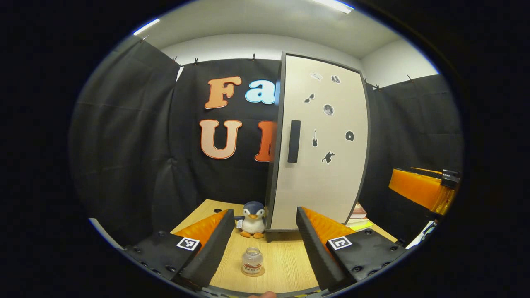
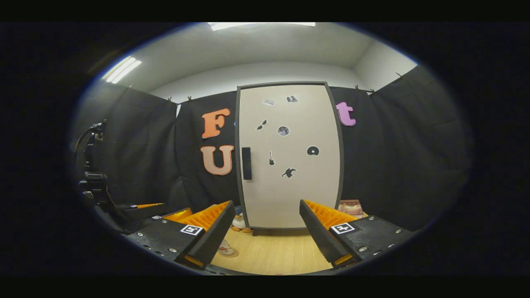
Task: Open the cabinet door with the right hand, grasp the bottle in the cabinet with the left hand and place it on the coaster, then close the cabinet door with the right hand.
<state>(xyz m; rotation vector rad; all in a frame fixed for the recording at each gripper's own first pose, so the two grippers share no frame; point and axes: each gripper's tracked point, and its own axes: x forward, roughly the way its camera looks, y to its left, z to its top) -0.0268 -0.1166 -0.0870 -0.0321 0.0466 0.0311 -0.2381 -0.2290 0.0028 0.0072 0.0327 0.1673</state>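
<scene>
A tall cabinet (image 1: 319,182) stands on the wooden table with its pale, sticker-covered door (image 2: 290,190) shut. The black handle (image 1: 293,140) runs along the door's left edge, also seen as the handle (image 2: 246,163). A small clear bottle (image 1: 252,260) with a label stands upright on a round coaster (image 1: 261,273) in front of the cabinet. My left gripper (image 1: 264,214) is open just behind and above it, touching nothing. My right gripper (image 2: 266,205) is open too, facing the door from a distance. In the right gripper view the bottle (image 2: 227,249) peeks from behind my left finger.
A plush penguin (image 1: 253,219) sits at the cabinet's left front corner. Stacked books (image 1: 359,213) lie to the cabinet's right. The right gripper (image 1: 420,188) shows at the far right of the left gripper view. A dark stand (image 2: 93,174) rises at the left.
</scene>
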